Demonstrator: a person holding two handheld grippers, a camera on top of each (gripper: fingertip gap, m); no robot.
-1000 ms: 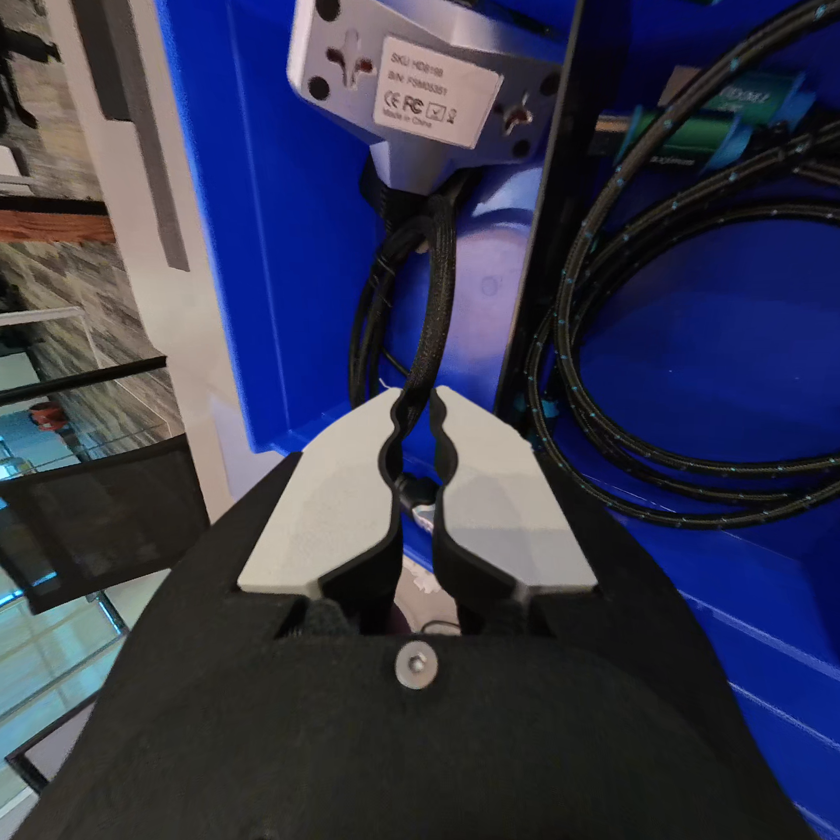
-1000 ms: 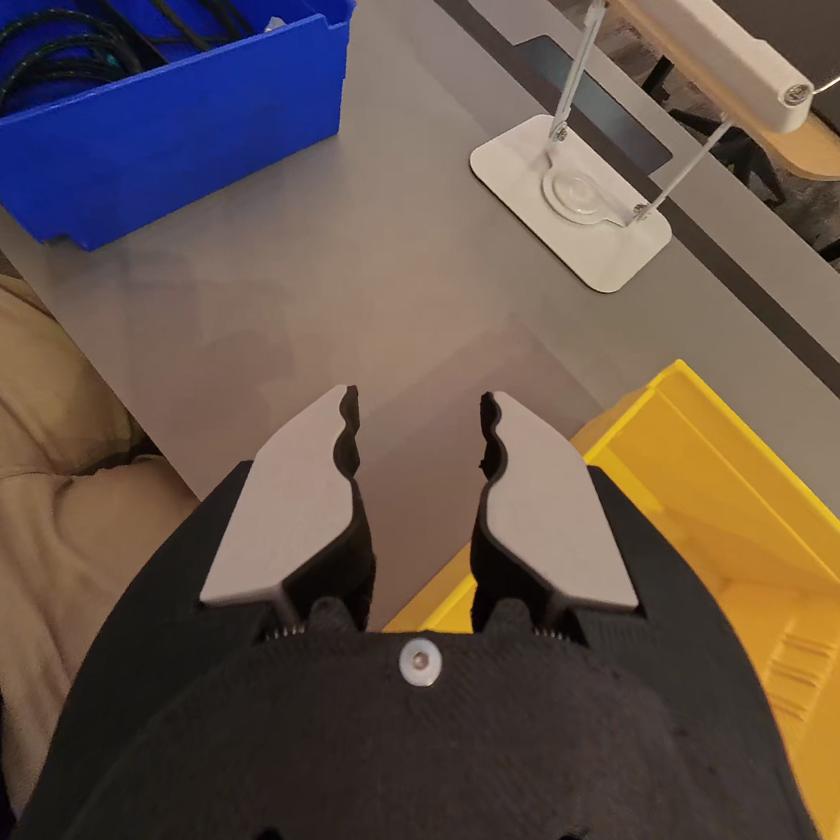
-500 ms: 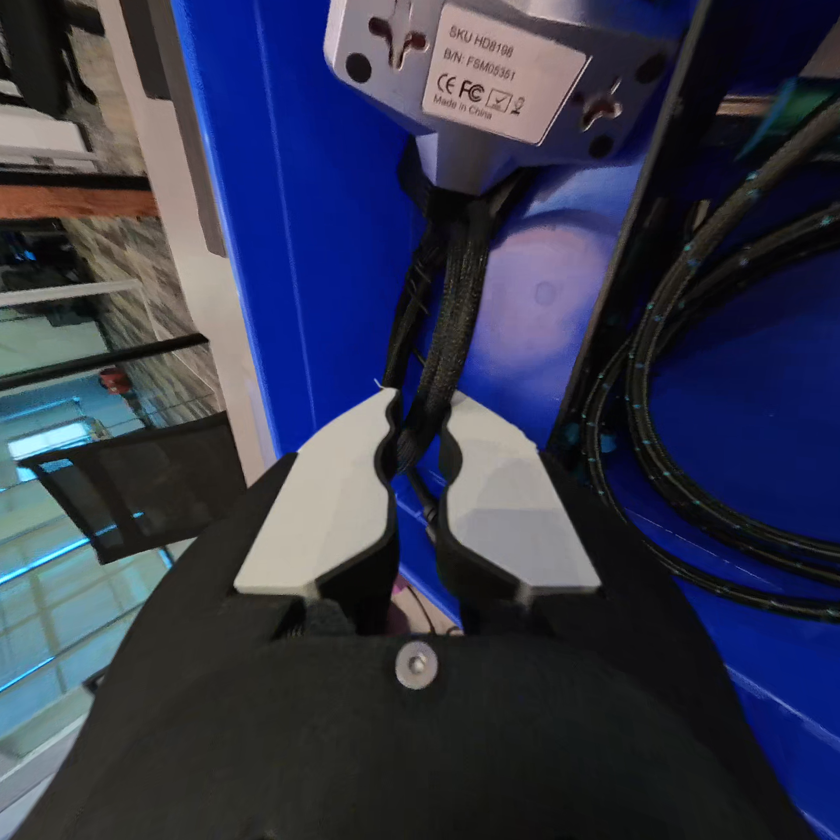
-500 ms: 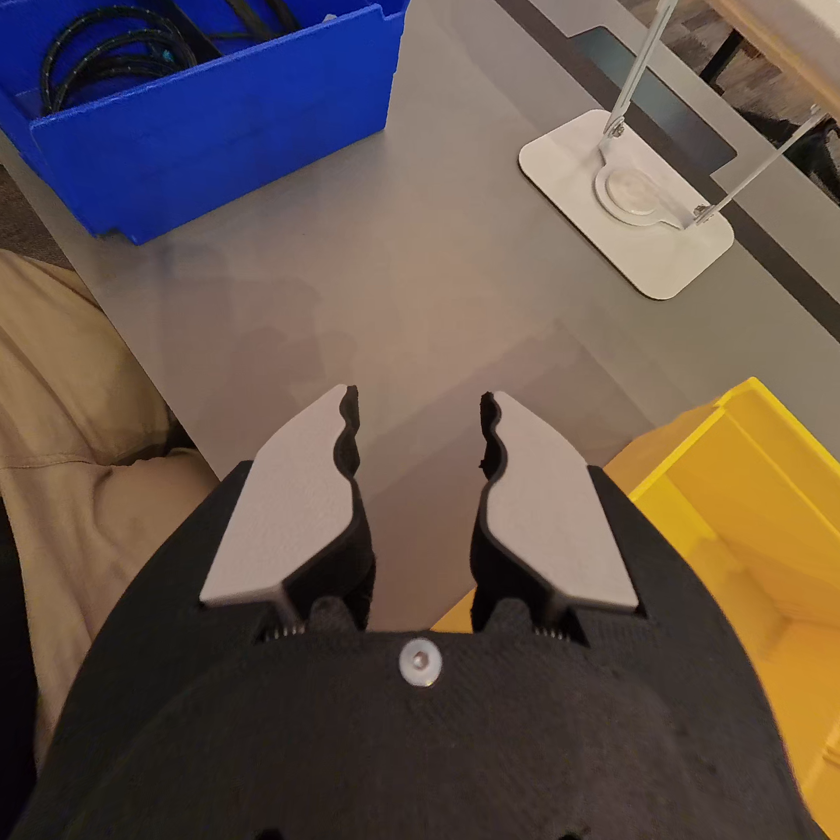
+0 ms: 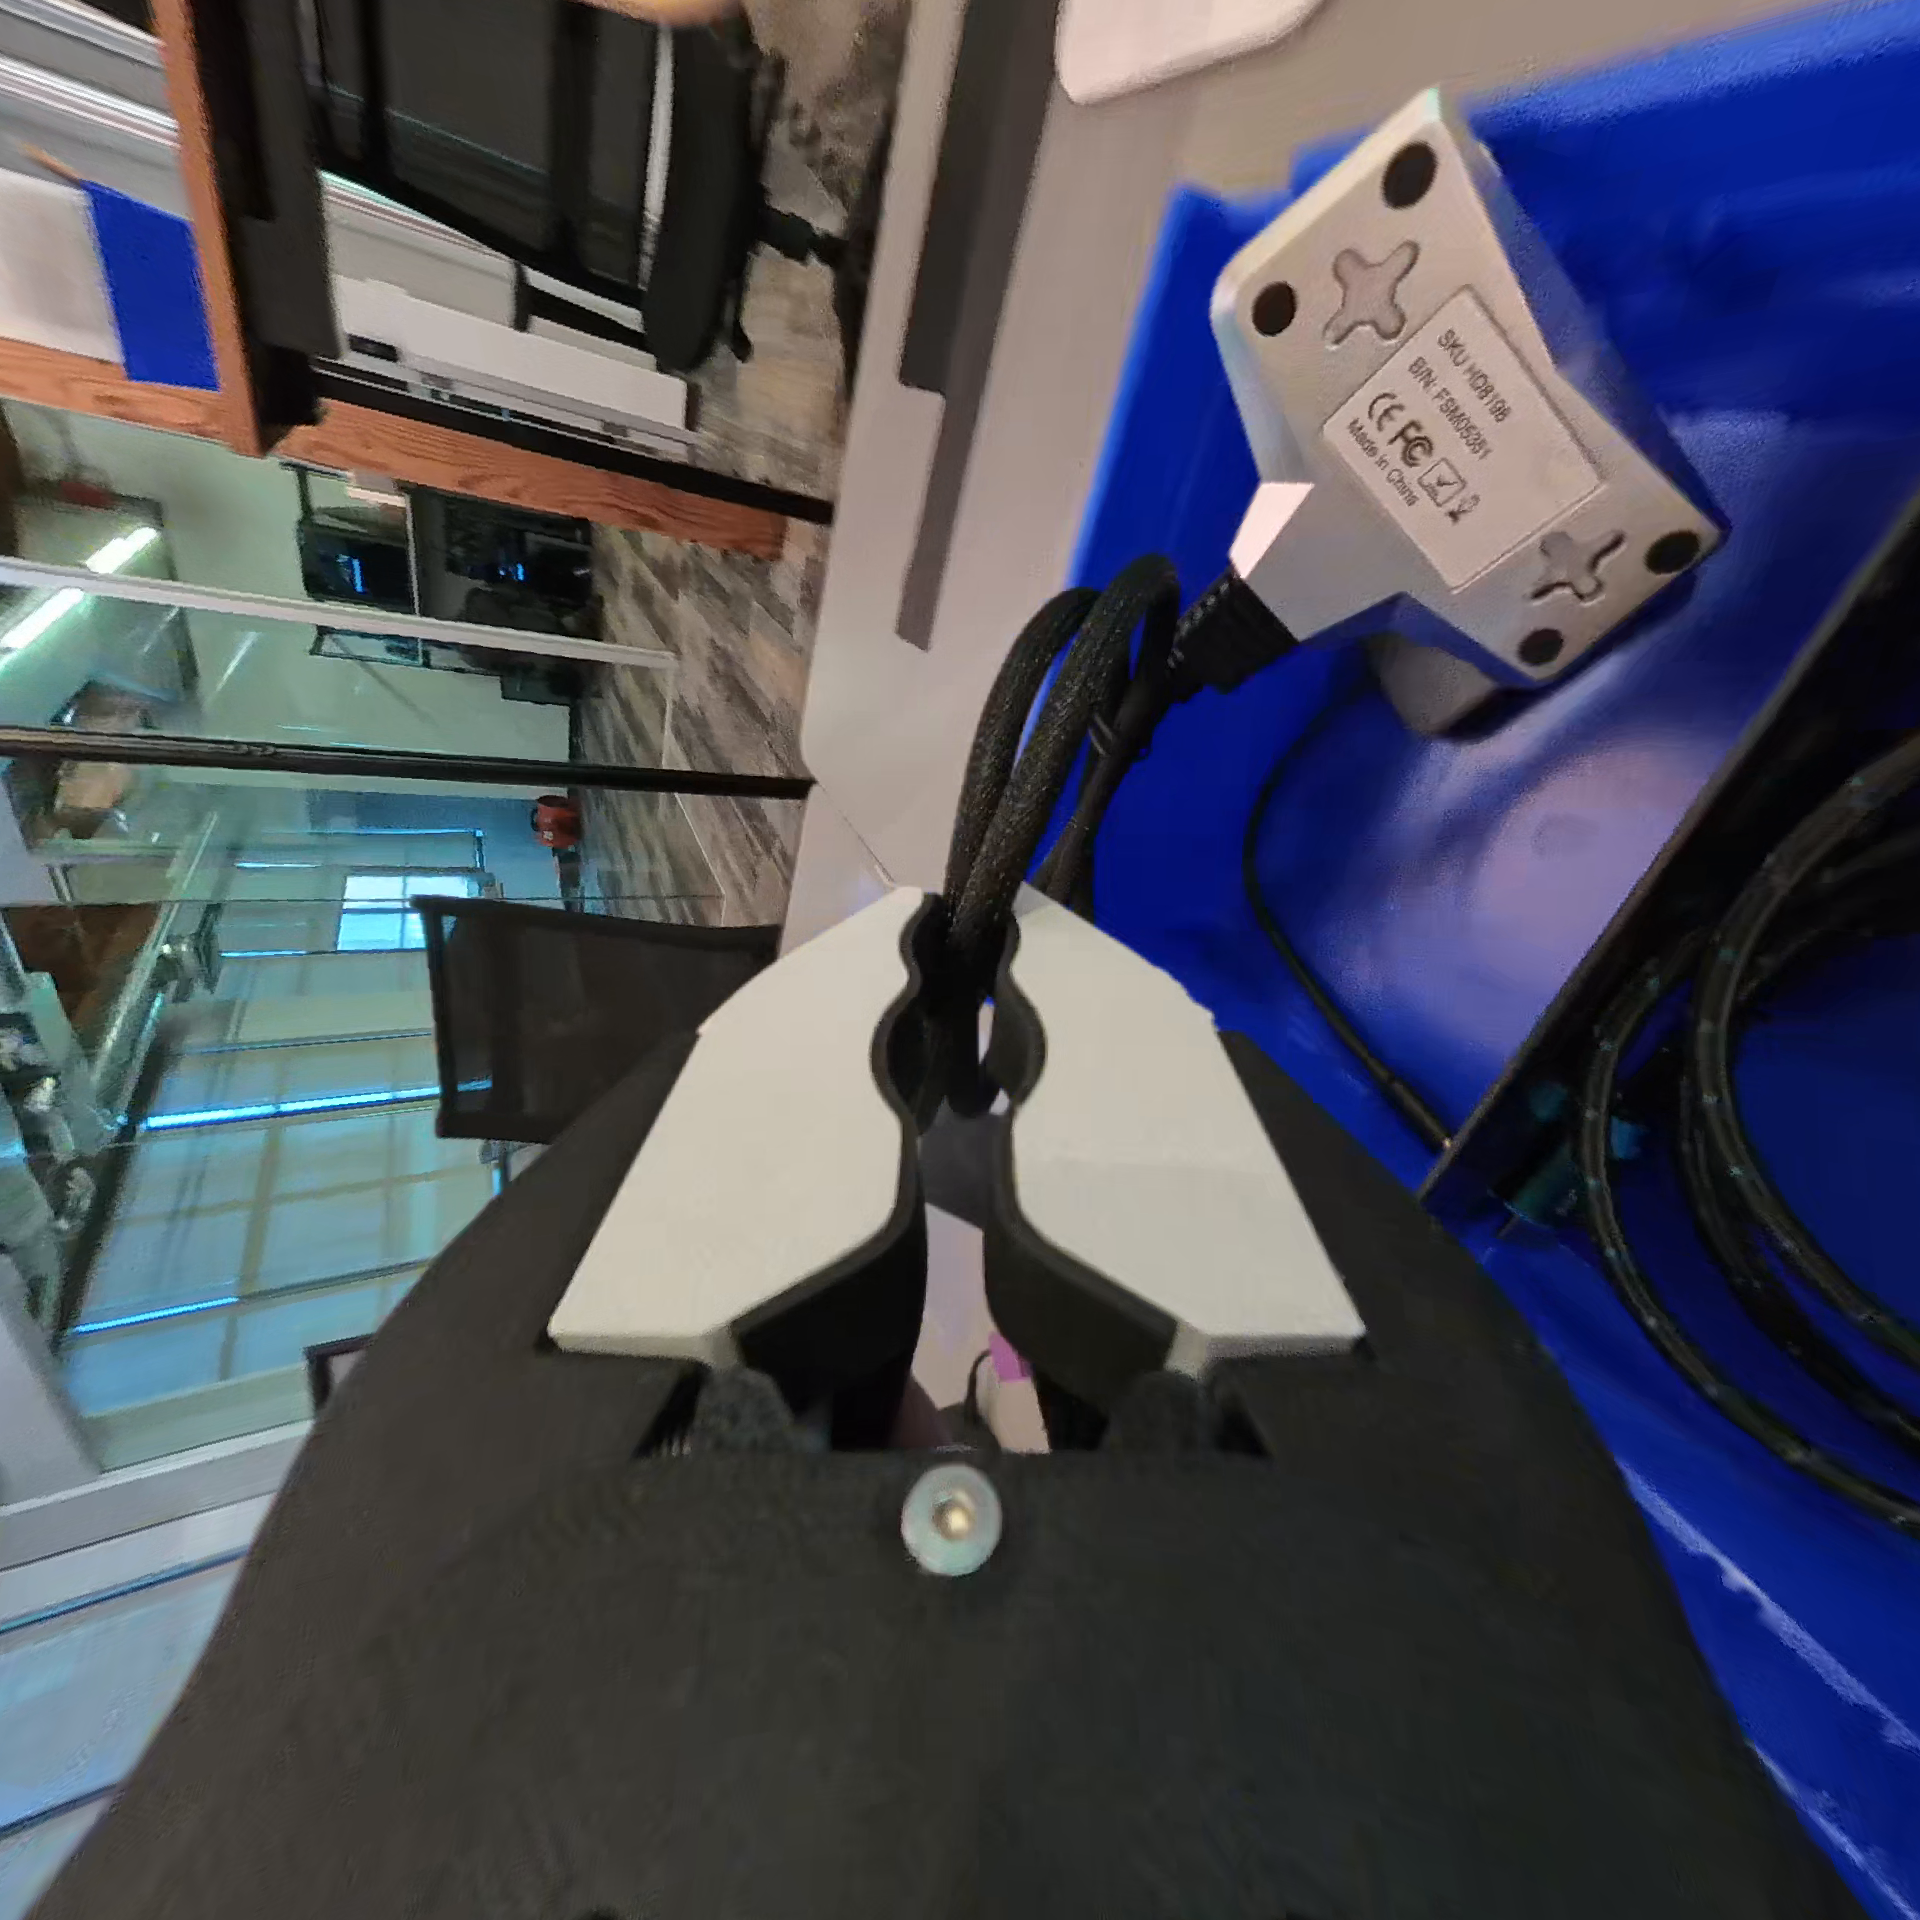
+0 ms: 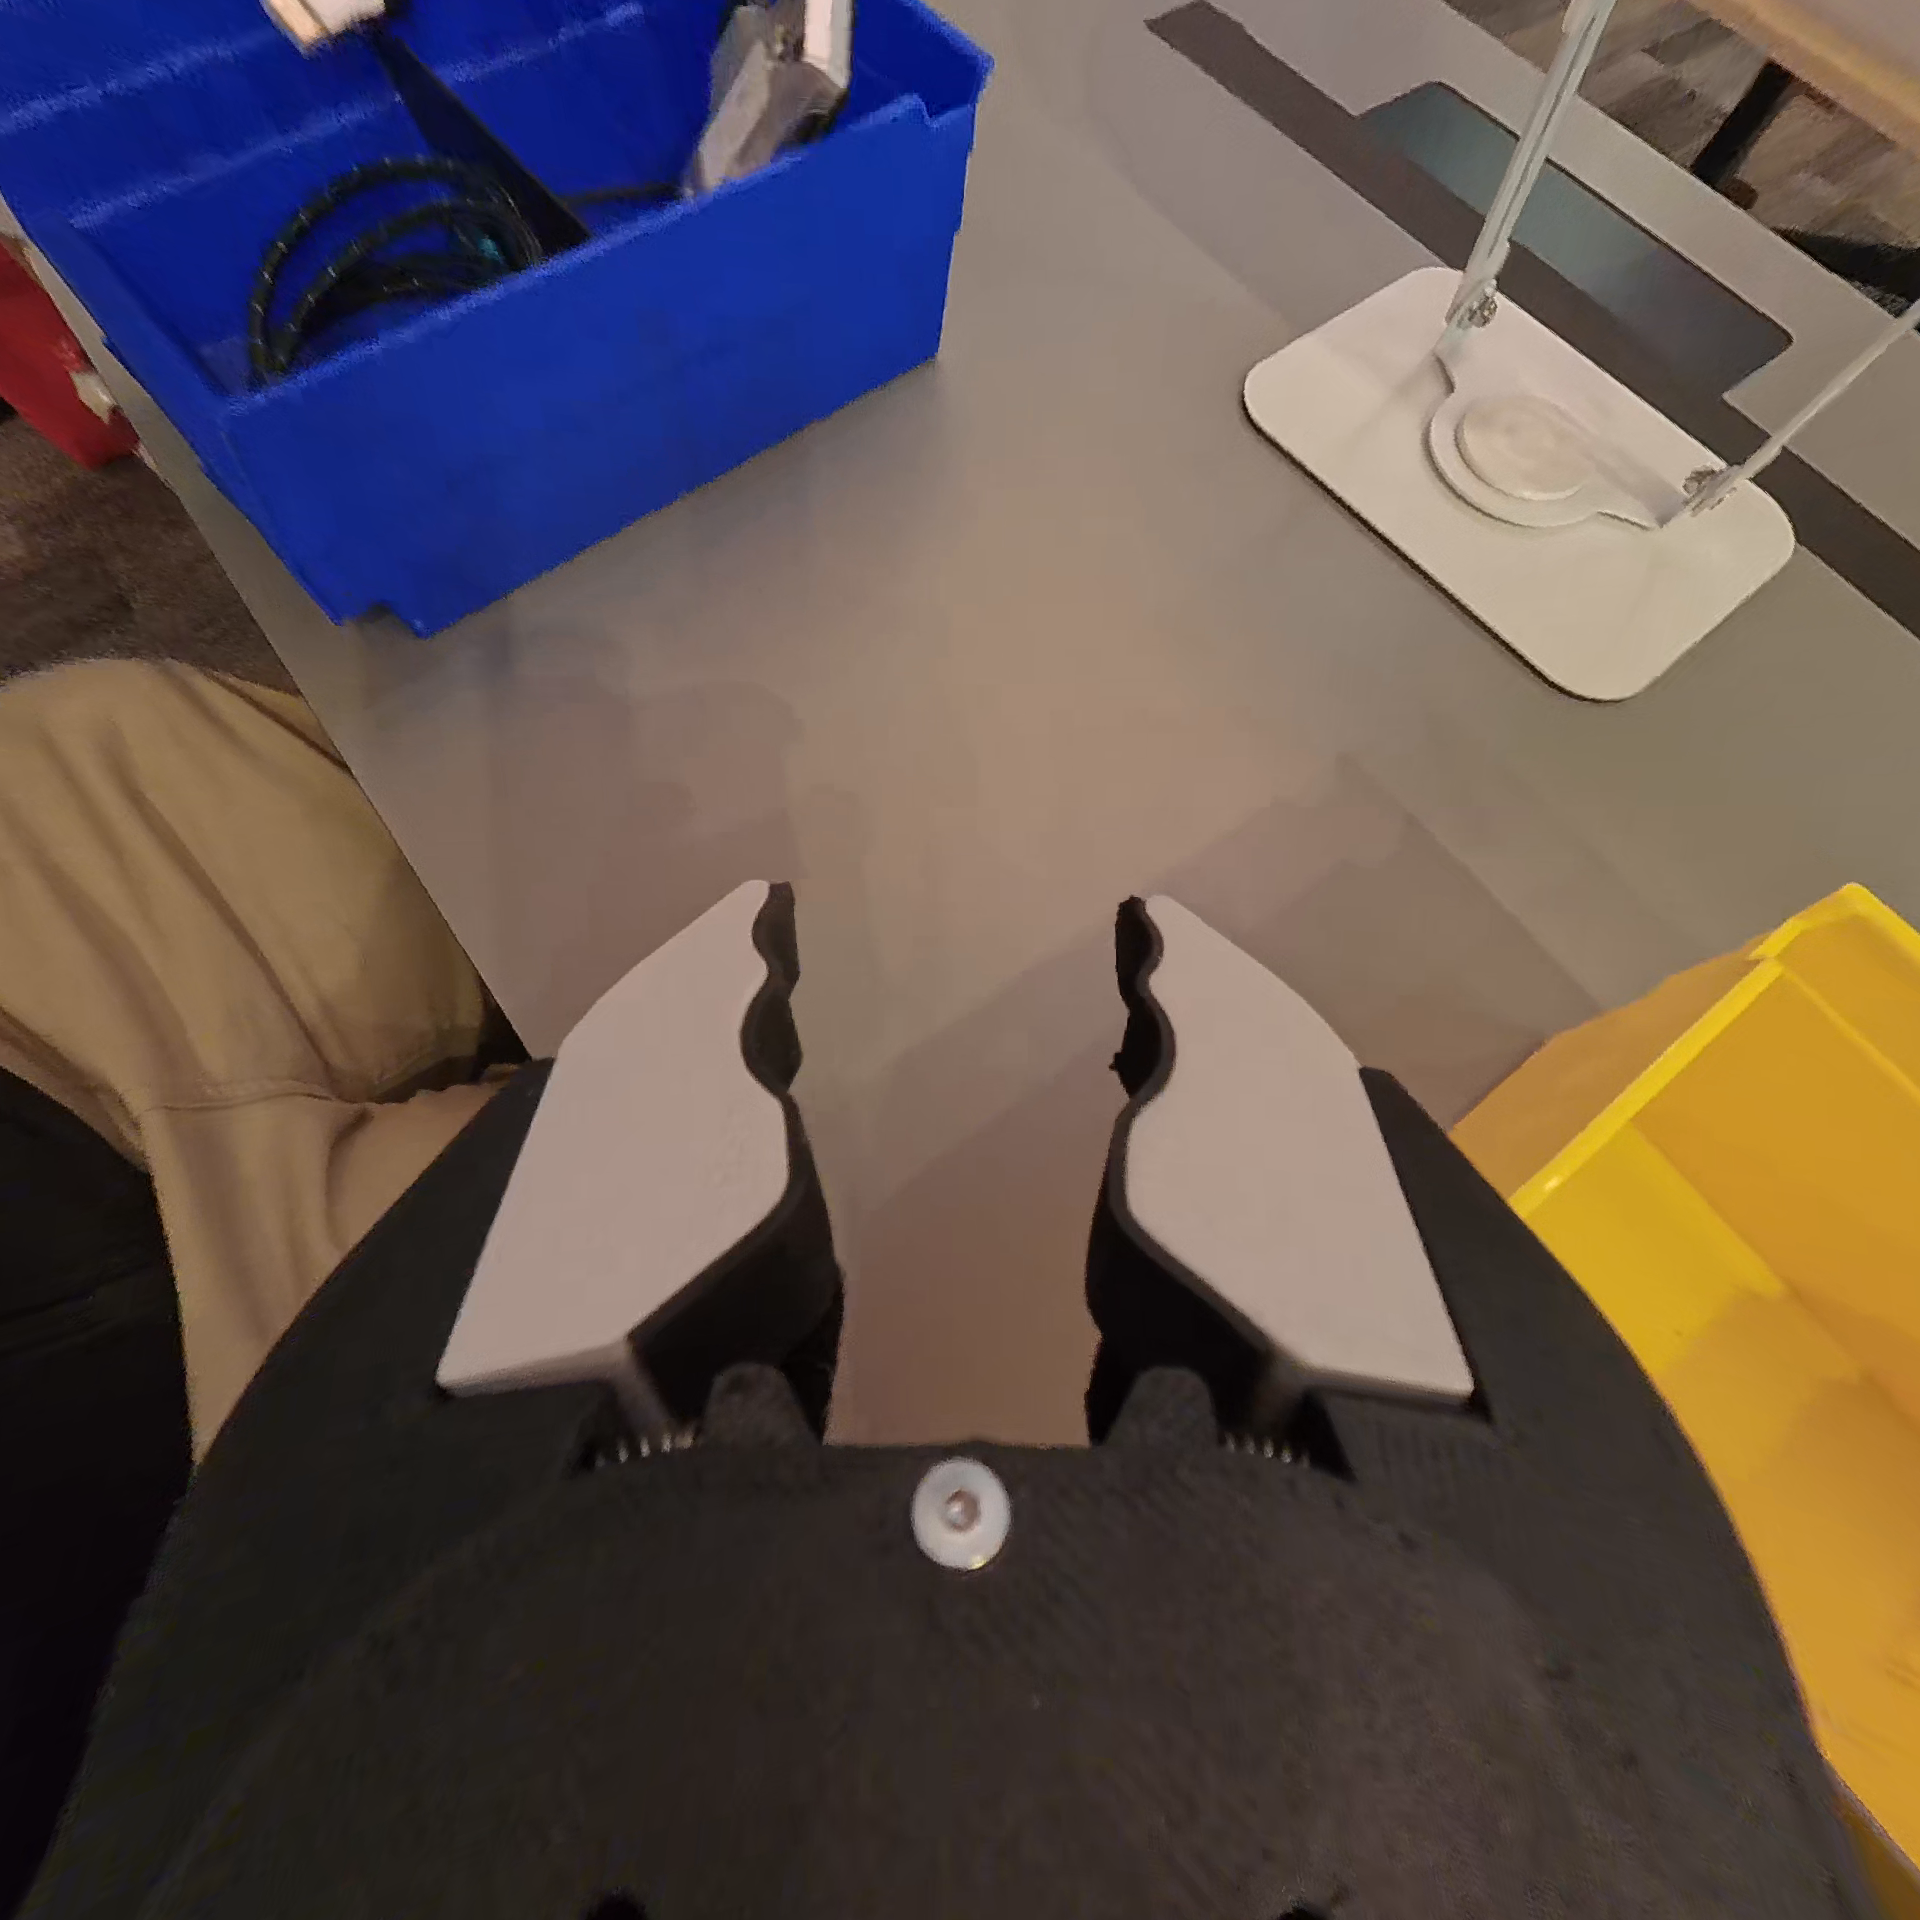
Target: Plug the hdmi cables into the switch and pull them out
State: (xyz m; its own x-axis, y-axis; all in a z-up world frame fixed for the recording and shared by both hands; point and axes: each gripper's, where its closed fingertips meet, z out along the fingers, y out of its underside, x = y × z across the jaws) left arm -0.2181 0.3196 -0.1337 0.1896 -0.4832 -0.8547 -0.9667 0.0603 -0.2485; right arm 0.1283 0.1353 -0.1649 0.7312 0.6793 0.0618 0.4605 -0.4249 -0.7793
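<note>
Over the blue bin (image 5: 1195, 582), the left gripper (image 5: 961, 935) pinches the switch's black braided cable (image 5: 1003, 831), so the grey HDMI switch (image 5: 1455, 416) dangles label-side toward the camera, likely being lifted out. Coiled HDMI cables (image 6: 353, 260) lie in the neighbouring compartment. Above the grey table (image 6: 1039, 644), the right gripper (image 6: 956, 925) hovers with jaws spread, holding nothing, beside a yellow bin (image 6: 1714, 1143).

A white printed label (image 5: 1463, 434) sits on the grey switch (image 5: 1455, 416).

The bin (image 6: 582, 436) sits on the table (image 6: 1039, 623) — switch (image 6: 769, 114) and coiled cables (image 6: 364, 260) inside.
</note>
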